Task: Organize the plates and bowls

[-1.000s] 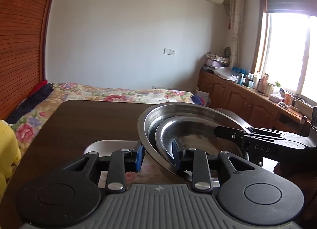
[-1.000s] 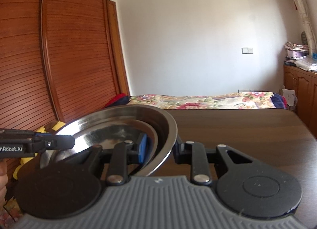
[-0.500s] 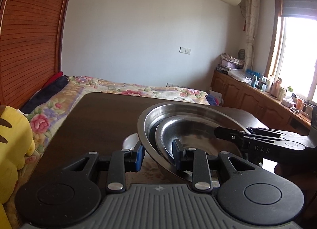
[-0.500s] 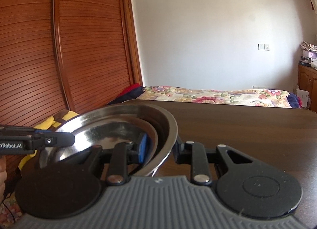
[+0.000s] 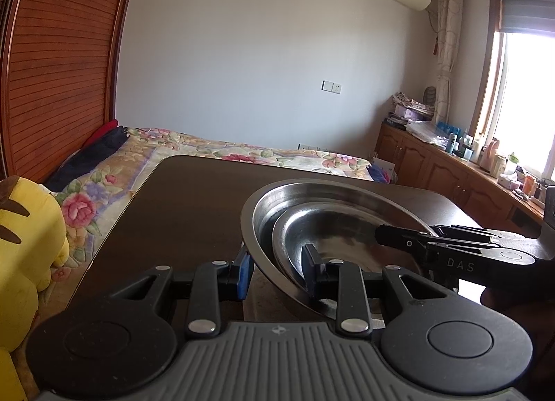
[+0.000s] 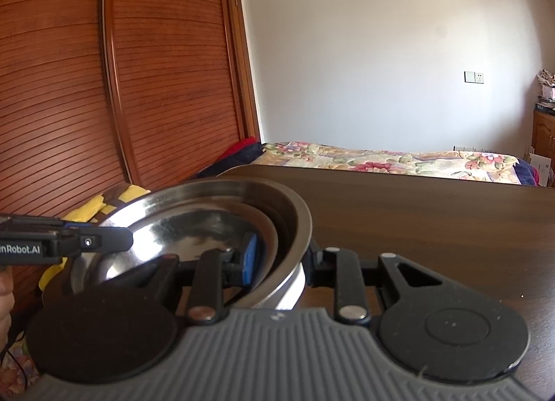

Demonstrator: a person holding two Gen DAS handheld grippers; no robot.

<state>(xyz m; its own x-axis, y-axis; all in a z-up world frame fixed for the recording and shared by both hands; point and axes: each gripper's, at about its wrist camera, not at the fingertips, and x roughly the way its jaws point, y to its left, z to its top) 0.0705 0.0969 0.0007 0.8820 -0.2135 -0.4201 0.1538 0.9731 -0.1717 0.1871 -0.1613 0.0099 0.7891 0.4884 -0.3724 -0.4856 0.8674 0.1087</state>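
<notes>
Carrying the nested steel bowls (image 5: 333, 224) above the dark surface (image 5: 194, 200), the left gripper (image 5: 277, 271) and right gripper (image 6: 281, 259) each have their fingers closed over opposite rims, one inside, one outside. The smaller bowl (image 6: 194, 231) sits loose inside the larger. Both hands should probably move level and together, lowering slowly so the inner bowl does not slide or clatter.

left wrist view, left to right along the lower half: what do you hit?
Yellow plush toy → left gripper, clamped on the steel bowls' near rim → right gripper, reaching in from the right.
</notes>
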